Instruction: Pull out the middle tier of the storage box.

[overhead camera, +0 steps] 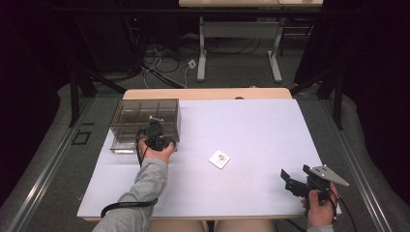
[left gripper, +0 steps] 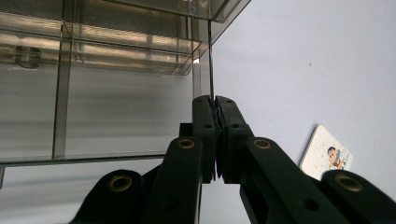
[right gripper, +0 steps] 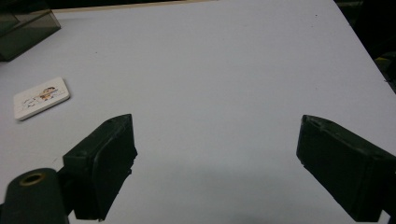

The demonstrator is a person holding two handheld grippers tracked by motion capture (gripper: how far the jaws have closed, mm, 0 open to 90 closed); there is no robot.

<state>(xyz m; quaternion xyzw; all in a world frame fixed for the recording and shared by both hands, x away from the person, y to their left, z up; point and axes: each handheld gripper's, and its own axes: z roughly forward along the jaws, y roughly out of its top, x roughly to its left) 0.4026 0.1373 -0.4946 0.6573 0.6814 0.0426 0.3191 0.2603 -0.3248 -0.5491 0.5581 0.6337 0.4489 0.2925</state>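
A smoky clear plastic box (overhead camera: pixel 145 118) with several compartments stands at the table's left rear. My left gripper (overhead camera: pixel 155 124) is at its near right corner. In the left gripper view the jaws (left gripper: pixel 215 105) are pressed together, and a thin clear panel edge of the box (left gripper: pixel 116 93) runs down into their seam. A small white card (overhead camera: pixel 219 159) with a cartoon picture lies flat mid-table, and it is also the card (left gripper: pixel 327 154) to the right of those jaws. My right gripper (overhead camera: pixel 296 175) rests at the front right, open and holding nothing (right gripper: pixel 215 158), with the card (right gripper: pixel 41 97) far to its left.
The white table top (overhead camera: pixel 251 125) stretches between the card and the right gripper. A wooden strip (overhead camera: pixel 208 94) borders the far edge. A corner of the box (right gripper: pixel 23 32) sits at the upper left of the right gripper view. Cables and desk legs lie on the floor beyond.
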